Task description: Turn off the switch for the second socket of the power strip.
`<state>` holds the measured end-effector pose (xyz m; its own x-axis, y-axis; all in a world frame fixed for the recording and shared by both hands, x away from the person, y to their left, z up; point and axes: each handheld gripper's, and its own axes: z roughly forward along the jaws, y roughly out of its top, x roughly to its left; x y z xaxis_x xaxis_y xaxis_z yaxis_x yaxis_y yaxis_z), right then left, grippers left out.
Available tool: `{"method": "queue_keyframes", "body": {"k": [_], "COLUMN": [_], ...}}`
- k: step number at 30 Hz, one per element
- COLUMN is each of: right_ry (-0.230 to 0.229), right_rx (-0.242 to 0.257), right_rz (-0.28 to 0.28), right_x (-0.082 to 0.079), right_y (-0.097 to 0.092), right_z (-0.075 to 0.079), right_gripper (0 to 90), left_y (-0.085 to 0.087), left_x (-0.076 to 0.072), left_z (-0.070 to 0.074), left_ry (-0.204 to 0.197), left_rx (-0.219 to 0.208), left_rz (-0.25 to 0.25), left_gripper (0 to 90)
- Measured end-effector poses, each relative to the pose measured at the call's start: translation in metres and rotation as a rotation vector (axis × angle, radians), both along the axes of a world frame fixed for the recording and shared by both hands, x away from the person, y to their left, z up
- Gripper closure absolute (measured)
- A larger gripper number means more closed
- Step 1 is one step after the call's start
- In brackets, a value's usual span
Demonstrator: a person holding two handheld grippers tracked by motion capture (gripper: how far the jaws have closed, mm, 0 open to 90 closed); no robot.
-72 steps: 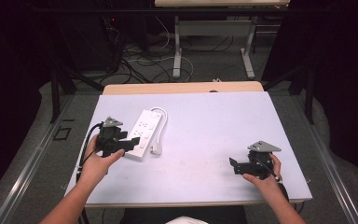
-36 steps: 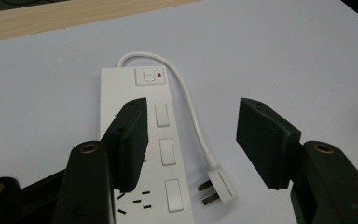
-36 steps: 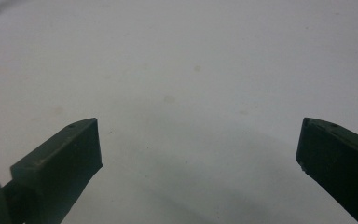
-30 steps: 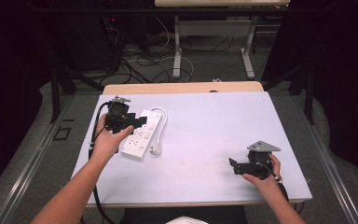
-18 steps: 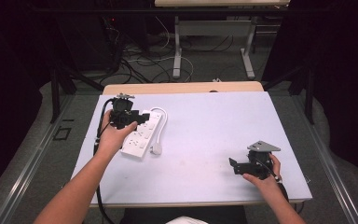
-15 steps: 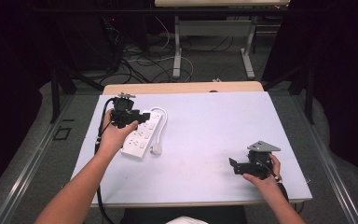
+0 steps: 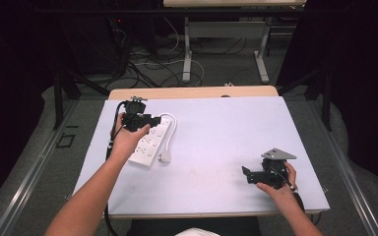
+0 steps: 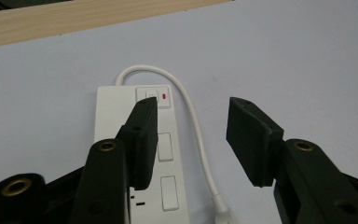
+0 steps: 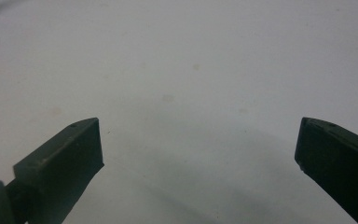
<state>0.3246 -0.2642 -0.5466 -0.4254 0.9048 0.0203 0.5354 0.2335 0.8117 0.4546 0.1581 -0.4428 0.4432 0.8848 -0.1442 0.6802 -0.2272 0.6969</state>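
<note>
The power strip (image 7: 150,142) lies at the table's (image 7: 216,147) far left. The left gripper (image 8: 193,135) hovers over its switch end; its half-spread jaws have just been closing, pinching nothing. They might nip the white cord (image 8: 198,135) instead. The left gripper view shows the red switch light; the high view shows the right gripper (image 7: 248,174), jaws spread, idle.

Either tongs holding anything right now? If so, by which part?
Nothing held. Left tongs, jaws just closing, stand open over the power strip and its cord, pinching neither. Right tongs open above bare table.
</note>
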Motion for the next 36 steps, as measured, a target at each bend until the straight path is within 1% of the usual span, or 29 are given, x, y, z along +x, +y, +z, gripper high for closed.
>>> {"method": "queue_keyframes", "body": {"k": [6, 13, 17, 18, 19, 20, 22, 23, 24, 28, 32, 35, 36], "right_ry": [0.003, 0.004, 0.005, 0.005, 0.005, 0.005, 0.005, 0.008, 0.006, 0.007, 0.01, 0.011, 0.01], "right_rx": [0.0, 0.003, 0.005, 0.004, 0.0, 0.001, 0.0, 0.002, 0.003, 0.007, 0.007, 0.008, 0.008], "right_rz": [-0.001, 0.0, 0.001, 0.002, 0.0, 0.0, 0.0, 0.001, 0.004, 0.003, 0.004, 0.004, 0.007], "right_x": [0.0, 0.0, 0.0, 0.001, 0.0, 0.0, 0.001, 0.001, 0.001, 0.001, 0.001, 0.001, 0.001], "right_y": [0.0, 0.0, 0.0, 0.0, -0.001, -0.001, -0.001, -0.001, -0.001, -0.001, -0.001, -0.001, -0.001], "right_z": [0.0, -0.001, -0.001, -0.001, -0.001, -0.001, -0.001, -0.001, -0.002, -0.001, -0.002, -0.002, -0.002], "right_gripper": [0.5, 0.7, 0.7, 0.7, 0.8, 0.8, 0.8, 0.8, 0.8, 0.9, 1.0, 1.0, 1.1], "left_y": [-0.004, -0.008, -0.011, -0.011, -0.011, -0.012, -0.012, -0.012, -0.011, -0.012, -0.013, -0.012, -0.012], "left_x": [0.007, 0.013, 0.015, 0.016, 0.017, 0.018, 0.019, 0.02, 0.02, 0.023, 0.024, 0.024, 0.023], "left_z": [-0.006, -0.013, -0.017, -0.017, -0.019, -0.019, -0.021, -0.021, -0.022, -0.025, -0.028, -0.03, -0.031], "left_ry": [0.011, 0.045, 0.065, 0.071, 0.069, 0.079, 0.083, 0.092, 0.091, 0.102, 0.129, 0.141, 0.153], "left_rx": [0.016, 0.028, 0.026, 0.034, 0.036, 0.036, 0.036, 0.031, 0.038, 0.034, 0.031, 0.043, 0.04], "left_rz": [0.009, 0.018, 0.029, 0.032, 0.028, 0.034, 0.037, 0.037, 0.039, 0.046, 0.057, 0.05, 0.06], "left_gripper": [56.1, 59.4, 61.0, 61.5, 61.8, 62.1, 62.7, 63.1, 63.6, 64.7, 66.4, 68.0, 69.3]}}
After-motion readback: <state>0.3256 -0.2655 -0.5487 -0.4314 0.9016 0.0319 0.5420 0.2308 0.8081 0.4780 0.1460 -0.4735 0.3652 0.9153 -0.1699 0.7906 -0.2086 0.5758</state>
